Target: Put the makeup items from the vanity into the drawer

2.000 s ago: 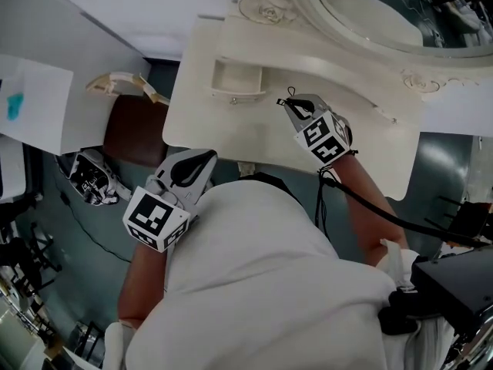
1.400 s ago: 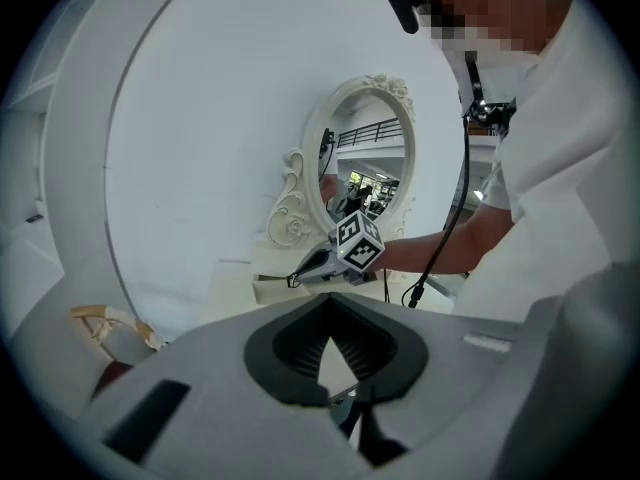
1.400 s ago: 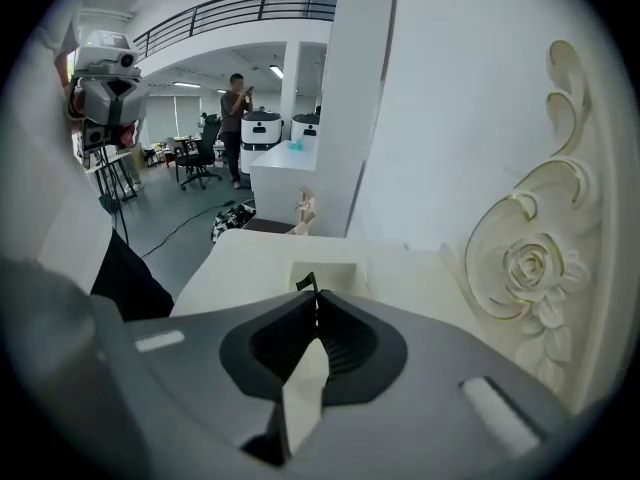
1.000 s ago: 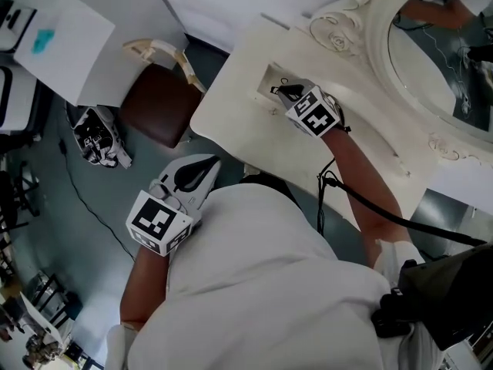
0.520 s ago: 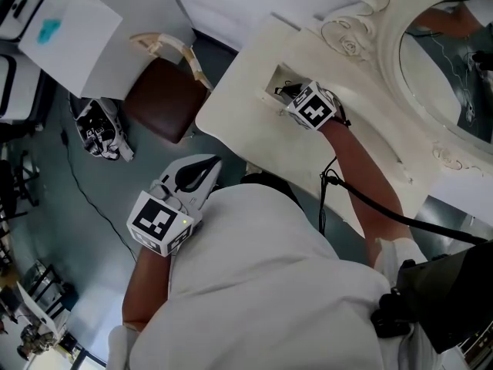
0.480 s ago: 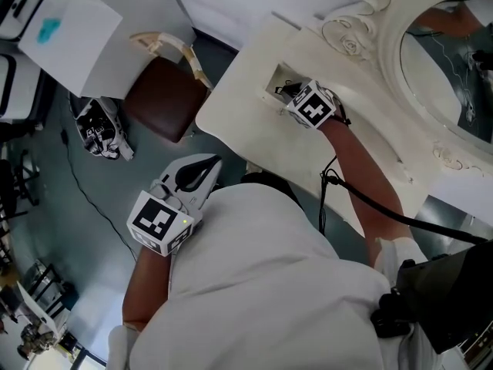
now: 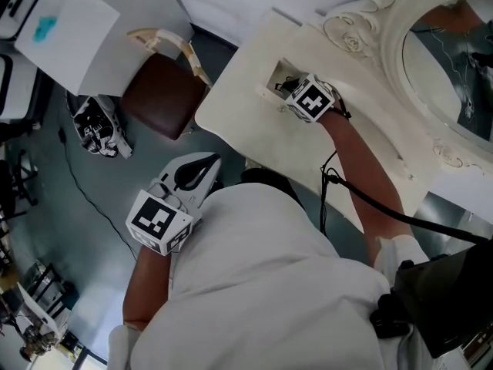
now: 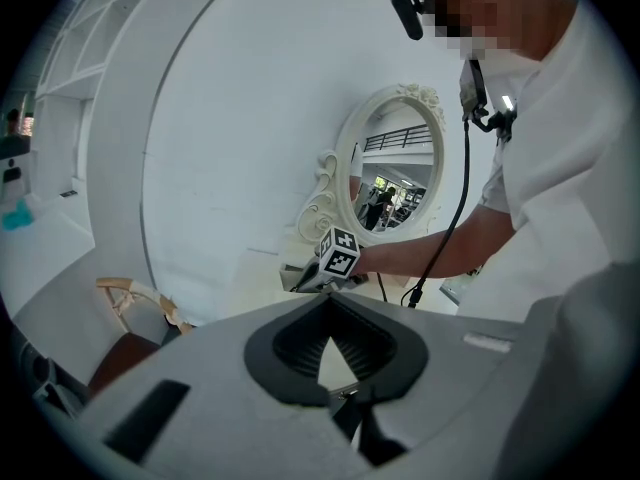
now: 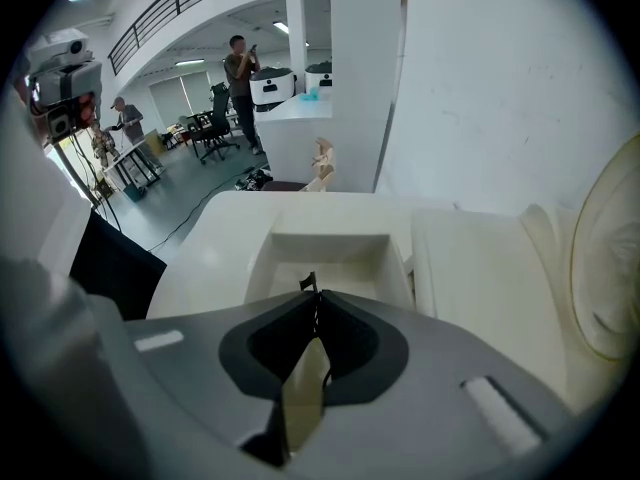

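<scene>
Small dark item [image 9: 308, 283]: thin, black, a sliver poking out past the jaw tips, with a small flag-like end. Too small to say what kind of makeup piece it is. In the head view it shows as a black speck [image 7: 282, 88] at the gripper's nose.

Position: held over the open drawer [image 9: 330, 243], inside the line of its cream walls. Cannot tell whether it touches the drawer floor.

Right gripper [image 9: 313, 298]: jaws pressed together, pinching the item at their very tips. It points into the drawer [image 7: 271, 77], which is set in the vanity top [image 7: 246, 122] near its left end. Marker cube faces up; forearm stretched across the tabletop, with a black cable [image 7: 362, 203] trailing back along it.

Left gripper [image 8: 325, 300]: jaws closed tip to tip, nothing between them. Held off the table, low beside the person's white shirt [image 7: 262, 284], well apart from the drawer [image 7: 202, 160].

Surroundings: the vanity is cream, with carved scrollwork round an oval mirror [image 7: 447, 60] at the back. A chair with a brown seat [image 7: 158, 102] stands just left of the vanity on a grey floor.
</scene>
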The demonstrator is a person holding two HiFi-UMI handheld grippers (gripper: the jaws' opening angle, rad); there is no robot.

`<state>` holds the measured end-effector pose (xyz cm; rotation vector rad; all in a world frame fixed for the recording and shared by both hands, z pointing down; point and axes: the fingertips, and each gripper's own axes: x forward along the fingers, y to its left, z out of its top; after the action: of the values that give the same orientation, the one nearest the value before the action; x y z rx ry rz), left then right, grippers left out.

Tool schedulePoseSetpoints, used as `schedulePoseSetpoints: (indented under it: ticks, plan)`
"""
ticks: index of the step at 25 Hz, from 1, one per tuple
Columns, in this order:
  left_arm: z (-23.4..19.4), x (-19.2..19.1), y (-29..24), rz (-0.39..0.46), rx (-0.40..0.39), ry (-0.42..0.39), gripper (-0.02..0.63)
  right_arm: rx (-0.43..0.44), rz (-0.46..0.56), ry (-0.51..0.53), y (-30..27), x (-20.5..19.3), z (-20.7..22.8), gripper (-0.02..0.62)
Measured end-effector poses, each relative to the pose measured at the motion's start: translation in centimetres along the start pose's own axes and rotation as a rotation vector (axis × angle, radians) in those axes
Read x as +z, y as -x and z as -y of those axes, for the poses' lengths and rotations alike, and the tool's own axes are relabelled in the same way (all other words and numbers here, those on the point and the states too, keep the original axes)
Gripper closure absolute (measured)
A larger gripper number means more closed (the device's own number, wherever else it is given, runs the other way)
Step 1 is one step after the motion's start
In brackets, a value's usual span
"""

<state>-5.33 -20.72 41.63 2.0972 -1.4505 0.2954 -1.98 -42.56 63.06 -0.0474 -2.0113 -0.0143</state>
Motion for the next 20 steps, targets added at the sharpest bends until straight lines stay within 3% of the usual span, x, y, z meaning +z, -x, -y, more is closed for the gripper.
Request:
schedulePoseSetpoints:
  ticks: [10,20]
  plan:
    - [0.0,0.0,0.3,0.000,-0.033,-0.027,0.604,-0.027,0.019,-0.013,0.8,0.1,0.0,0.529]
    - [-0.3,0.3,2.7,0.018,-0.130,-0.092,0.604,-0.185,0.147,-0.135,6.5,1.3,-1.8,0.569]
